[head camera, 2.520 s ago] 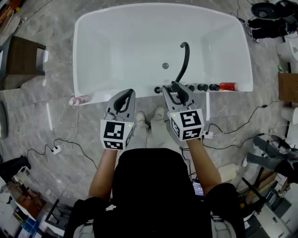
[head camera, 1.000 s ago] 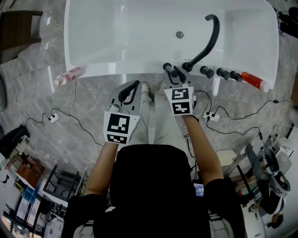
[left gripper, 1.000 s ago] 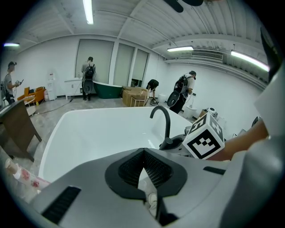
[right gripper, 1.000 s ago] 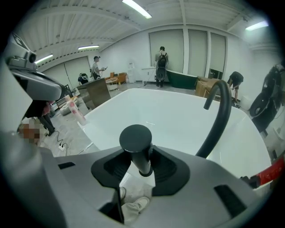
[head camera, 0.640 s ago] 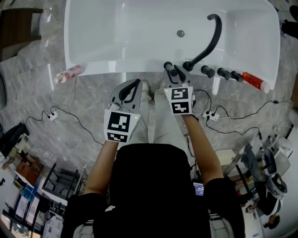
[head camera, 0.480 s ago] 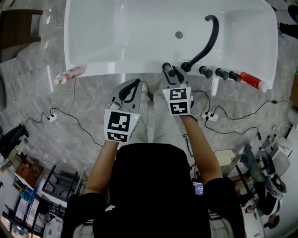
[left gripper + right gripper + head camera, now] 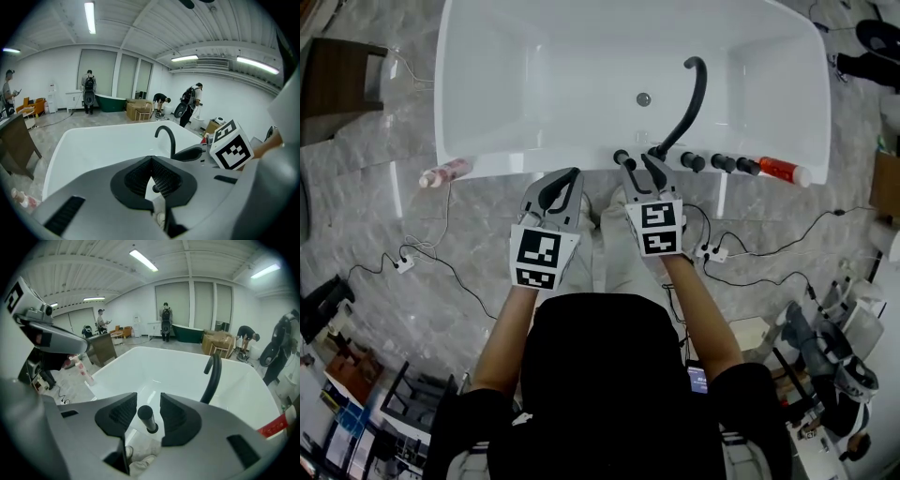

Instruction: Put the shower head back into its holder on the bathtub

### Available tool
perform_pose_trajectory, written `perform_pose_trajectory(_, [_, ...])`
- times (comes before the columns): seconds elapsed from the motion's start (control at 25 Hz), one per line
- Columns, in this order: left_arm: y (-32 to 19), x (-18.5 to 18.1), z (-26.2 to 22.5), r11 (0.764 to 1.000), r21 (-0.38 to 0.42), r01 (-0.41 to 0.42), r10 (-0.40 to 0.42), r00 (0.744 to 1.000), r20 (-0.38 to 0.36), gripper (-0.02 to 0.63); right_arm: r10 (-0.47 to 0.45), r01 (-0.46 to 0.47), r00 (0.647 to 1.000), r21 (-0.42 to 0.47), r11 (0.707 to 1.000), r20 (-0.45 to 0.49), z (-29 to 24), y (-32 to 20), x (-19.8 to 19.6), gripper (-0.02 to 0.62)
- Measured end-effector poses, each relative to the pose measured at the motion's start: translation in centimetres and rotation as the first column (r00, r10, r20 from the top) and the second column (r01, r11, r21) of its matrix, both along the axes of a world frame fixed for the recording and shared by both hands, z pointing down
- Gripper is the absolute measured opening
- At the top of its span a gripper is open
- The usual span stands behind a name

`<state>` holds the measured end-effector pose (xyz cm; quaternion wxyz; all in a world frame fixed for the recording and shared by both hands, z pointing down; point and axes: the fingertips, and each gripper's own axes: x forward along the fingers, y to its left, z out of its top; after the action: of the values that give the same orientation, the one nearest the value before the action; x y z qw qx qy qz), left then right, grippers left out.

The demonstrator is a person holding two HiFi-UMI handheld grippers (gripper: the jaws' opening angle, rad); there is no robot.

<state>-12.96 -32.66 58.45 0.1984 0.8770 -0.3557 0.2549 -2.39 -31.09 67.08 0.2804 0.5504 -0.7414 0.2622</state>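
The black shower head (image 7: 622,158) stands upright in its holder on the near rim of the white bathtub (image 7: 534,167). My right gripper (image 7: 641,171) hovers just above and in front of it. In the right gripper view the shower head (image 7: 147,418) shows in the gap of the right gripper (image 7: 148,405); the jaws are opening and neither pad touches it. My left gripper (image 7: 560,180) hangs over the floor in front of the tub. In its own view the left gripper (image 7: 152,165) has its tips together with nothing held.
A curved black faucet (image 7: 689,98) rises from the rim, with several black knobs (image 7: 712,164) and a red bottle (image 7: 778,171) to its right. A pink bottle (image 7: 445,173) lies at the tub's left corner. Cables (image 7: 431,267) trail over the marble floor. A wooden stool (image 7: 337,89) stands at the left.
The right gripper's jaws have spread off the shower head and it has lifted away from the rim. The left gripper has risen too. The shower head stays upright in its holder.
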Motion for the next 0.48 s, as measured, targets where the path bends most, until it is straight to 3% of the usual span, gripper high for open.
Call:
perform_pose_trajectory(0.16, [-0.9, 0.3, -2.4, 1.000, 0.024, 0.010, -0.009, 1.000, -0.021, 0.014, 0.034, -0.034, 0.999, 0.041, 0.999, -0.006, -3.0, -0.5, 1.9, 0.151])
perform_pose_trajectory(0.48, [-2.3, 2.1, -9.2, 0.991, 0.135, 0.003, 0.003, 0.999, -0.047, 0.014, 0.061, -0.065, 0.998, 0.181, 0.981, 0.025, -12.9, -2.4, 4.6, 0.041])
